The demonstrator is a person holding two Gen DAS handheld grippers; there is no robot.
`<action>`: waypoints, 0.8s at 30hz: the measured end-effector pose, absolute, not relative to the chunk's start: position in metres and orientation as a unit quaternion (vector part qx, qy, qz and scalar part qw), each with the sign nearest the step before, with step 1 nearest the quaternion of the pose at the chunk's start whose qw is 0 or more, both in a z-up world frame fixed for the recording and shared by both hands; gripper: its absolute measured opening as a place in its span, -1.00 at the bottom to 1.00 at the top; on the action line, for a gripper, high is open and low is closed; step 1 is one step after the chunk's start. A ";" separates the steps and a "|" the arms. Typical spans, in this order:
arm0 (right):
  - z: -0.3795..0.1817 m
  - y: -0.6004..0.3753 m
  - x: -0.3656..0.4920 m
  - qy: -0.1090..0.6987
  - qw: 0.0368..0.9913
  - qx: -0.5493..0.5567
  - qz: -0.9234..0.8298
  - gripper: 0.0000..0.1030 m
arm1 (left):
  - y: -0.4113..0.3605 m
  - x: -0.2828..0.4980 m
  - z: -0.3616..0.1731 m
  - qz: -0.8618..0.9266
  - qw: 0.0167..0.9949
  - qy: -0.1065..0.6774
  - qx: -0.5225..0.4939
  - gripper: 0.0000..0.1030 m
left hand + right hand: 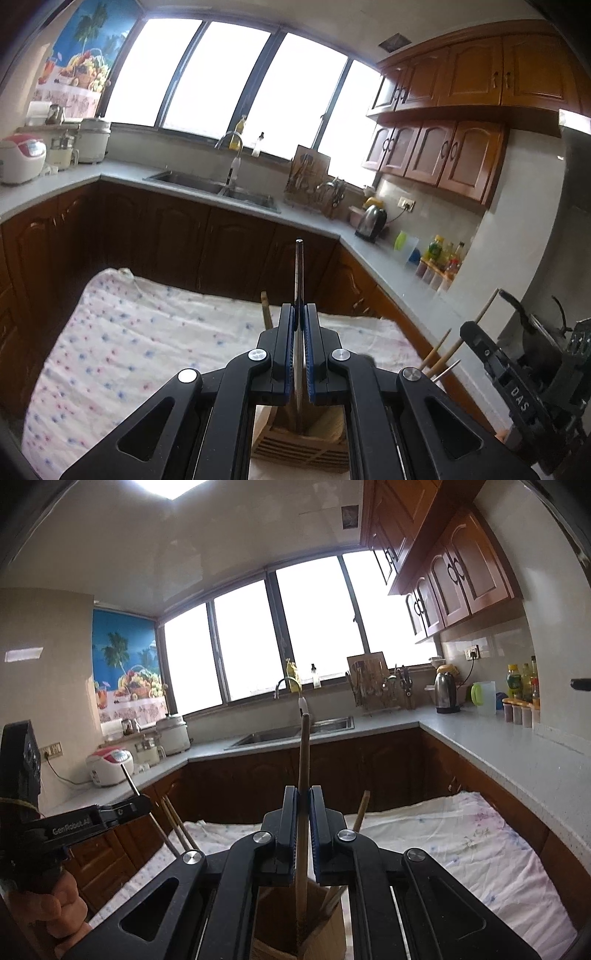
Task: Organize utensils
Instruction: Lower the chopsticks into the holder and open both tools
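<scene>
My left gripper (299,308) is shut on a thin metal utensil (298,269) that stands upright, its lower end inside a slotted wooden holder (301,448) below the jaws. My right gripper (303,792) is shut on a wooden-handled utensil (303,753), also upright, its lower end in a wooden holder (317,923) under the jaws. Other wooden sticks (360,810) stand in that holder. The right gripper body (517,387) shows at the right of the left wrist view, with sticks (448,350) beside it. The left gripper body (74,821) shows at the left of the right wrist view.
A table with a white dotted cloth (147,339) lies under both holders. Behind it run dark wooden cabinets (184,236), a grey countertop (388,266) with a sink (221,188), a kettle (371,221), a dish rack (314,188), bottles (443,258) and rice cookers (22,158).
</scene>
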State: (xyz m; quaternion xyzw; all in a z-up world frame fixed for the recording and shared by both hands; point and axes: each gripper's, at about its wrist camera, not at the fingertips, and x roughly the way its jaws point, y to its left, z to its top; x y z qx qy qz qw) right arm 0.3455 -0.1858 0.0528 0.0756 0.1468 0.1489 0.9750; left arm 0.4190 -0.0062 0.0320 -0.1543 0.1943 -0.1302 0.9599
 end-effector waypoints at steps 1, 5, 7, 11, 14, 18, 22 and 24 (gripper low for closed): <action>0.050 -0.186 0.346 0.152 0.975 0.075 0.147 -0.88 | -0.006 0.422 0.030 -0.130 0.959 0.198 -0.154 -0.94; 0.037 -0.189 0.346 0.171 0.972 0.078 0.143 -0.88 | -0.010 0.431 0.020 -0.129 0.957 0.212 -0.151 -0.94; 0.031 -0.190 0.345 0.181 0.970 0.080 0.143 -0.88 | -0.009 0.431 0.018 -0.130 0.955 0.218 -0.151 -0.94; 0.023 -0.192 0.346 0.195 0.967 0.083 0.144 -0.88 | -0.010 0.433 0.009 -0.131 0.951 0.237 -0.148 -0.93; 0.024 -0.192 0.344 0.197 0.966 0.079 0.145 -0.88 | -0.012 0.439 0.003 -0.133 0.947 0.254 -0.143 -0.93; 0.026 -0.192 0.348 0.204 0.965 0.079 0.148 -0.88 | -0.012 0.440 0.005 -0.130 0.946 0.260 -0.145 -0.92; 0.027 -0.192 0.350 0.209 0.964 0.079 0.147 -0.87 | -0.012 0.442 0.008 -0.128 0.945 0.265 -0.145 -0.92; 0.026 -0.192 0.352 0.212 0.963 0.080 0.147 -0.87 | -0.014 0.441 0.009 -0.126 0.945 0.265 -0.143 -0.91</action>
